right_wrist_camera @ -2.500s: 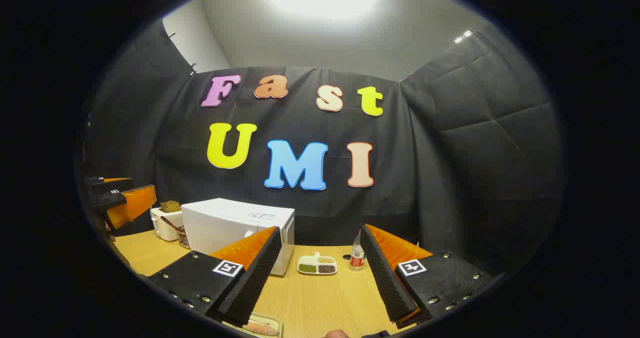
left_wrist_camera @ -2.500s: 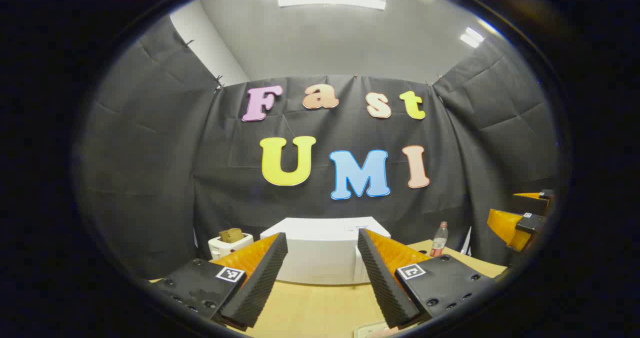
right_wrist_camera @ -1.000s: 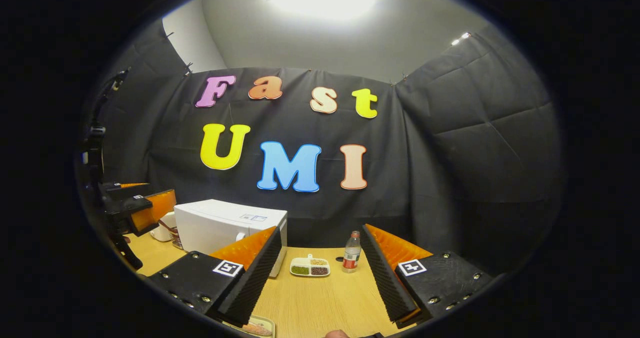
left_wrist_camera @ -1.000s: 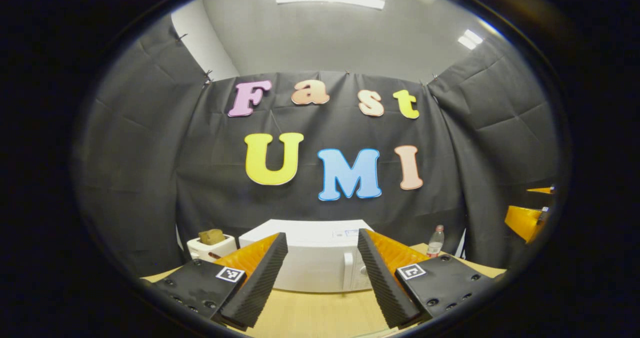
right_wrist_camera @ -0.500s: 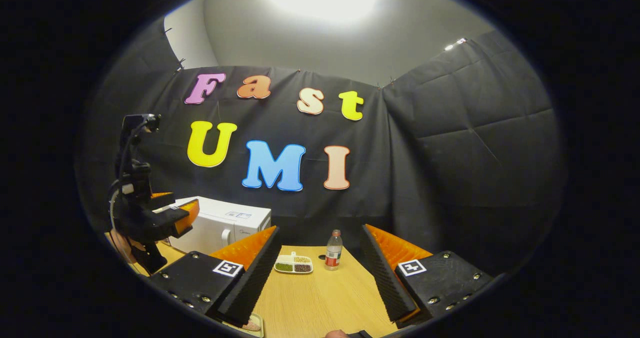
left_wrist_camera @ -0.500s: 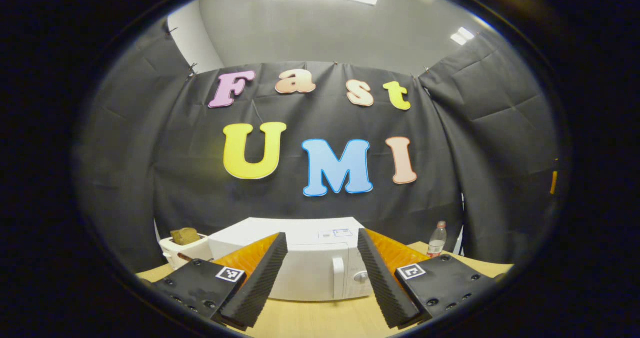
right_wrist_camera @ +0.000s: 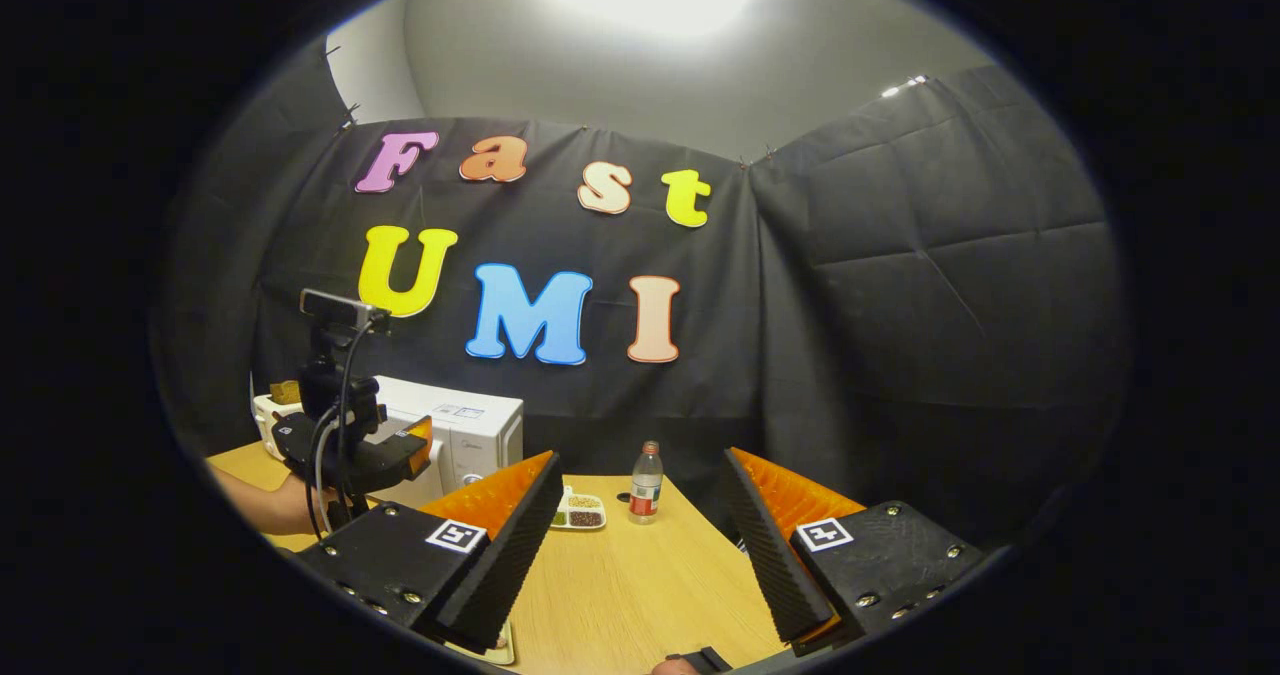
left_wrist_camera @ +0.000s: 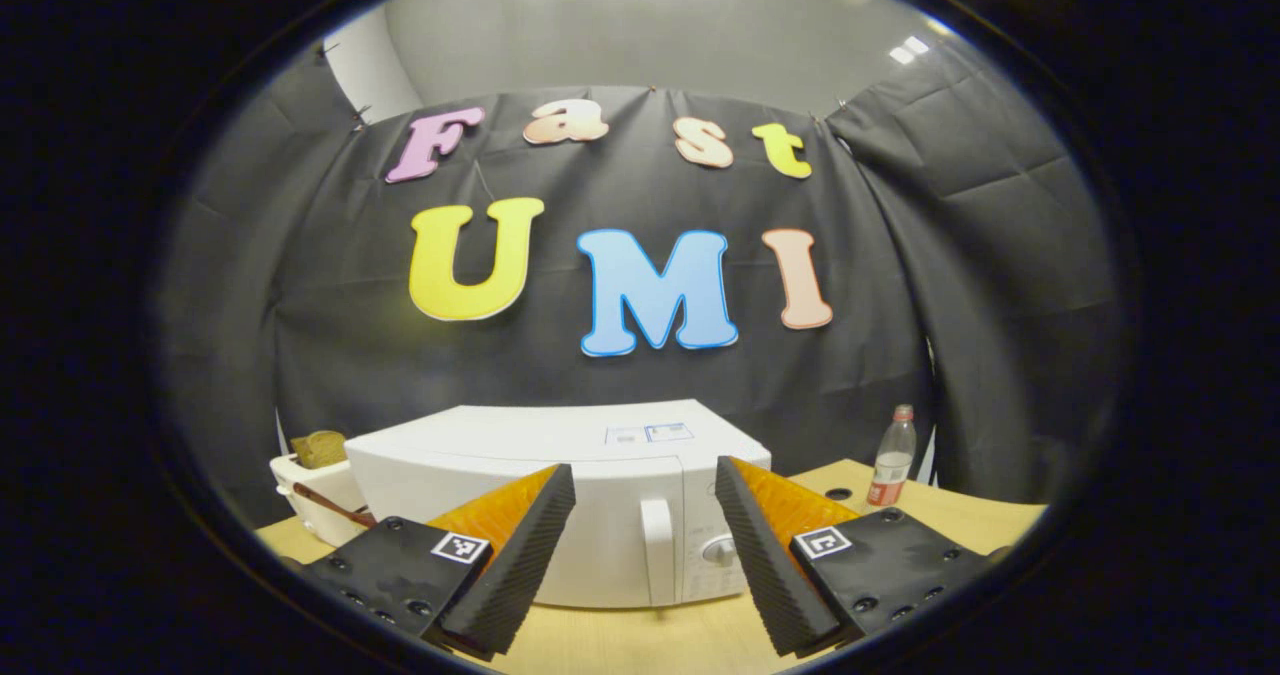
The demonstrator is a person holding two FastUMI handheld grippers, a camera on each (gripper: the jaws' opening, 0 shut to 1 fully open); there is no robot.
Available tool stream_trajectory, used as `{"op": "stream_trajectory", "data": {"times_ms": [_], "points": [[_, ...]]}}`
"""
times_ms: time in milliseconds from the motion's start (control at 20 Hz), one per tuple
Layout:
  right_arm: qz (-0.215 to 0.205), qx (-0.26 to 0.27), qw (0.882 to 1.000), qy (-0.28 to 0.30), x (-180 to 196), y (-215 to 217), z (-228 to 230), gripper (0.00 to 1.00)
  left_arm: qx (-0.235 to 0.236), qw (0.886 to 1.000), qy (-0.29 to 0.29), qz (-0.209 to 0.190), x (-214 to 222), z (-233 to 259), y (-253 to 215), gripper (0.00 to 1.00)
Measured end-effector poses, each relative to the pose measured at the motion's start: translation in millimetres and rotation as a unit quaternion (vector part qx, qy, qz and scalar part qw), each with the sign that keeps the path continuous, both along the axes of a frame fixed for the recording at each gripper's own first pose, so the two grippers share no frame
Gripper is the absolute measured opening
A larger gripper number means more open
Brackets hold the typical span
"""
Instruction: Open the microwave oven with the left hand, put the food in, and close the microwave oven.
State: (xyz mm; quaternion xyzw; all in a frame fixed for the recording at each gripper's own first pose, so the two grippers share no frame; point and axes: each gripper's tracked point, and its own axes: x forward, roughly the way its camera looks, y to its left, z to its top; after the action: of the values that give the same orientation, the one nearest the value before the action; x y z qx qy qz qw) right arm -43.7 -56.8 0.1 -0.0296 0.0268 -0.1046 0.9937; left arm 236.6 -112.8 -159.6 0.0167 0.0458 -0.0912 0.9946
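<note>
Right now we hold our left gripper [left_wrist_camera: 645, 520] with its two fingers wide apart and nothing between them; the microwave oven [left_wrist_camera: 560, 475] sits straight ahead on the table [left_wrist_camera: 690, 640], near but not touching; its door is shut; the door handle [left_wrist_camera: 657, 550] is a white bar that stands up tall, and it shows right in the gap between our fingers, a bit to the right of the middle; we think the next move is to go forward and close the fingers from both sides of that tall bar; our left side is much nearer to it than our right.

Our right gripper [right_wrist_camera: 640, 535] is also wide apart and holds nothing; it hangs over the table well to the right of the oven; from there we can see our left gripper [right_wrist_camera: 375, 455] close in front of the oven, with a hand [right_wrist_camera: 290, 505] behind it.

The oven is a smooth white box with round corners and a round knob [left_wrist_camera: 720, 551] beside the handle; the table is pale wood with fine lines; our fingers have ridged, bumpy inner faces; a clear plastic bottle [right_wrist_camera: 646, 483] and a small white tray [right_wrist_camera: 578, 513] of seeds or beans stand on the table right of the oven; the corner of a flat tray [right_wrist_camera: 495, 647] lies just below our right gripper.
</note>
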Motion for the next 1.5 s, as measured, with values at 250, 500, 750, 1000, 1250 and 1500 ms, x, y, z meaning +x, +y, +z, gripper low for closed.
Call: {"op": "stream_trajectory", "data": {"times_ms": [250, 500, 750, 1000, 1250, 1500], "points": [[-0.015, -0.013, 1.0, 0.016, -6, -9, -3, 0.97, 0.013, 0.999, 0.052, -0.005, 23, -57, -12, 0.95], [-0.022, -0.02, 0.999, 0.031, -6, -17, -8, 0.97, 0.025, 0.996, 0.089, 0.003, 37, -93, -14, 0.95], [-0.024, -0.014, 0.999, 0.037, -4, -22, -11, 0.97, 0.028, 0.994, 0.108, 0.003, 41, -105, -18, 0.7], [-0.019, -0.017, 0.999, 0.037, -5, -26, -11, 0.97, 0.019, 0.993, 0.118, -0.001, 49, -105, -22, 0.45], [-0.018, -0.012, 0.999, 0.033, -6, -35, -9, 0.97, -0.003, 0.99, 0.139, -0.008, 46, -104, -20, 0.26], [-0.016, 0.0, 1.0, 0.026, -3, -44, -10, 0.97, -0.006, 0.987, 0.158, 0.004, 46, -104, -20, 0.14]]}}
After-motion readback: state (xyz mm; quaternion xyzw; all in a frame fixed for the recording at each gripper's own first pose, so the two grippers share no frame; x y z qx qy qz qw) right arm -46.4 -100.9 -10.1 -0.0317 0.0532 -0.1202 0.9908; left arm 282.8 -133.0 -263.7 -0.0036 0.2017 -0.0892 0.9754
